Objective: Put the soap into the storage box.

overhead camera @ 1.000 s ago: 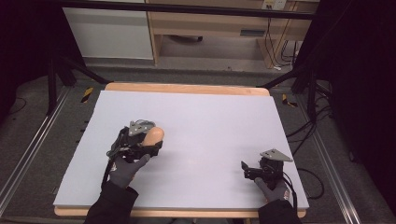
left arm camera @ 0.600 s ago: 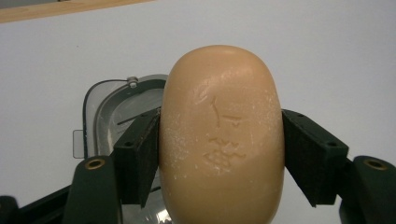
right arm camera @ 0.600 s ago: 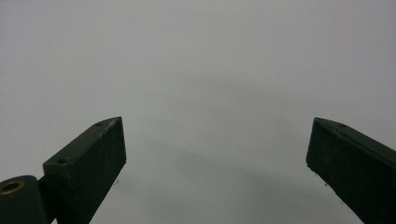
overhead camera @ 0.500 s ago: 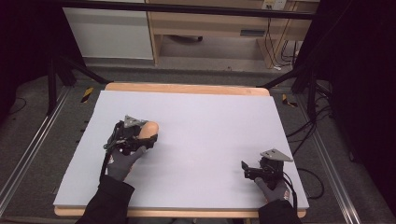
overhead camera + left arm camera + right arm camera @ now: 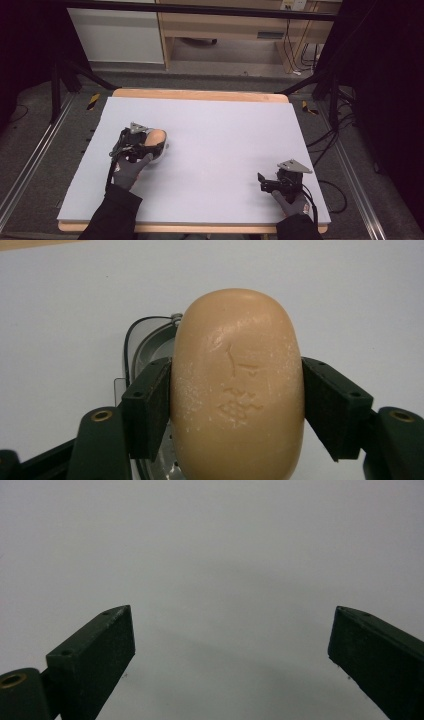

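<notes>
Left claw (image 5: 235,405) grips the tan soap bar (image 5: 237,385) by both sides, directly above a clear soap dish (image 5: 150,347) on the bench (image 5: 225,135). Right claw (image 5: 230,650) rests released, well apart.

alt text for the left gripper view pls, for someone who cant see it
A tan oval soap bar with a stamped mark is clamped between the left gripper's two black jaws. Beneath it, a grey soap dish sits on the pale table.
</notes>
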Available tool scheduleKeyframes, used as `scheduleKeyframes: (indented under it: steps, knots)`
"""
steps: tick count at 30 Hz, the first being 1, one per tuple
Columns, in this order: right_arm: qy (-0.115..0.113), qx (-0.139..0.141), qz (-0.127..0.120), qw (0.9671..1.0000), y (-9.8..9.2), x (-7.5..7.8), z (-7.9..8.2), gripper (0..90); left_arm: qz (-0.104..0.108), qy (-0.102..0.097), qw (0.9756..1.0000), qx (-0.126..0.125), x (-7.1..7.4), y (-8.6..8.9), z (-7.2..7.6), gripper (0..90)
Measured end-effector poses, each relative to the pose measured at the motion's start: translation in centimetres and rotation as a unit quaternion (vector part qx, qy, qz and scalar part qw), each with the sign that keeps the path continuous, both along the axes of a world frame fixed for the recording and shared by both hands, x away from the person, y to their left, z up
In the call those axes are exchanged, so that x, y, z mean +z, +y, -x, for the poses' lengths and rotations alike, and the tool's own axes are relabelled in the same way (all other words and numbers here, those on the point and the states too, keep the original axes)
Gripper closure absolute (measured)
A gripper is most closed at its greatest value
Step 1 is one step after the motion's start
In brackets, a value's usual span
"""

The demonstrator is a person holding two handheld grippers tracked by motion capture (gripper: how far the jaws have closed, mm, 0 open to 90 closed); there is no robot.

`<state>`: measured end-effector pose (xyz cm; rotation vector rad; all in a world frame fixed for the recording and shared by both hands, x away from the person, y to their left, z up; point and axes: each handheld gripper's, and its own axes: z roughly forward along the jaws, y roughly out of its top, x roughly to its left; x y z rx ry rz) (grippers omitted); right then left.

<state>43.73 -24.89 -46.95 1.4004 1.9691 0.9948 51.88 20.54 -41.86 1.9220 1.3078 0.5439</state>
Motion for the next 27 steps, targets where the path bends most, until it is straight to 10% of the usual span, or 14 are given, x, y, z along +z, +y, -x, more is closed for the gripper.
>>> scheduleKeyframes:
  steps: [27]
  knots:
    - [0.001, 0.002, 0.000, 1.0000, 0.0, 0.0, 0.0, 5.1, -0.020, 0.011, 0.9997, 0.007, -1.4, 0.0, -0.4, 31.7]
